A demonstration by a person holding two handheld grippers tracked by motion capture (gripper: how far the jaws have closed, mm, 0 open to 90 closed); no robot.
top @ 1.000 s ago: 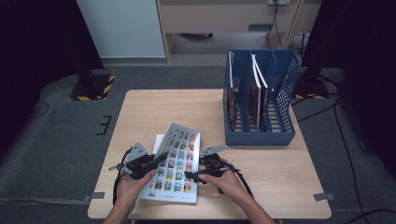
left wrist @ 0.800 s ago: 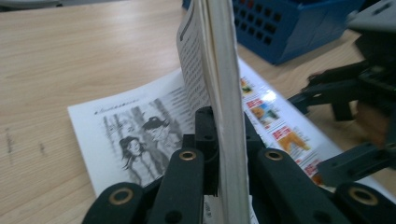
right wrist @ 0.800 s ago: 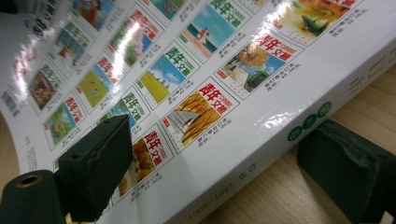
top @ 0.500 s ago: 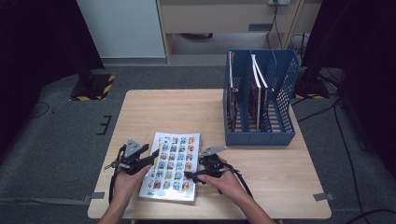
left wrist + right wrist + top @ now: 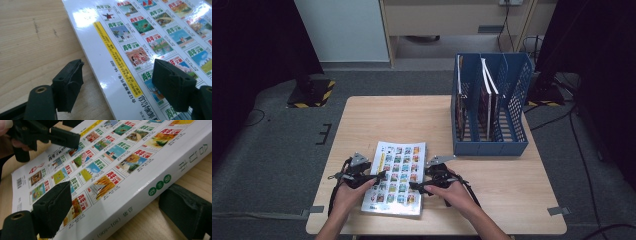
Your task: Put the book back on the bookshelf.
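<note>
Table (image 5: 377,120): grippers (image 5: 379,176) flanking book (image 5: 398,175).

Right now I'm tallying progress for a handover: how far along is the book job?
Done: three books stand upright in the blue file rack. In hand: the thick book lies flat on the table; the left tongs have just been opening and straddle its edge unclamped, and the right tongs bracket its spine without pressing. Left: probably gripping it, lifting it and standing it in the rack.
</note>
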